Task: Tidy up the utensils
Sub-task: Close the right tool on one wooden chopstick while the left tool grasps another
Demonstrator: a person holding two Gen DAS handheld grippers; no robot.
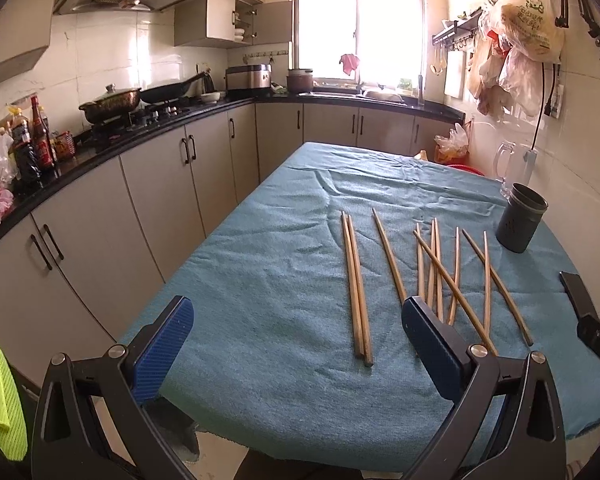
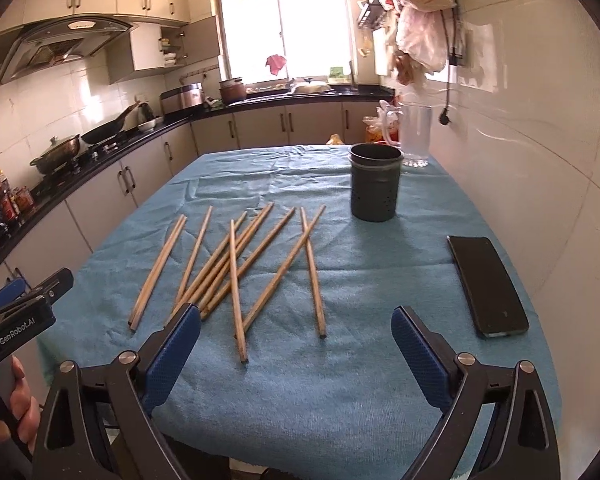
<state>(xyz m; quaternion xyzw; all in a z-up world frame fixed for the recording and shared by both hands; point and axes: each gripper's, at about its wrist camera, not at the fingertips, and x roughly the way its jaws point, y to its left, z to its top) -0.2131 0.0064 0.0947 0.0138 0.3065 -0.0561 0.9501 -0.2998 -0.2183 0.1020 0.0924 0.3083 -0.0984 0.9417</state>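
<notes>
Left gripper [image 1: 298, 330]: hovering over the near edge of the table, blue pads spread wide, jaws released, nothing between them. Its black body also pokes into the right wrist view at far left [image 2: 24, 304], a hand wrapped round the handle below.

Tablecloth [image 1: 260, 280]: teal, wrinkled, draped over the whole table, kitchen counter [image 1: 100, 148] running along the left.

Leftmost chopsticks [image 1: 356, 284]: a pair lying side by side, touching, pointing away from the camera; one single stick just to their right.

Chopstick pile [image 2: 236, 264]: wooden sticks fanned out and crossing each other in the middle of the cloth, all flat on the fabric, none lifted.

Rightmost chopsticks [image 2: 310, 268]: two crossing in an X, closest of the lot to the holder yet clearly apart from it.

Right gripper [image 2: 296, 332]: low over the near edge, pads parted, jaws released and holding nothing; the near ends of the pile sit just ahead of its left pad.

Utensil holder [image 2: 375, 186]: dark cylinder with small holes, upright on the far right of the cloth, no sticks showing above its rim.

Glass mug [image 2: 414, 136]: clear, standing just behind the holder by the wall.

Phone [image 2: 486, 286]: black, face up, flat on the cloth at the right edge, near the tiled wall.
</notes>
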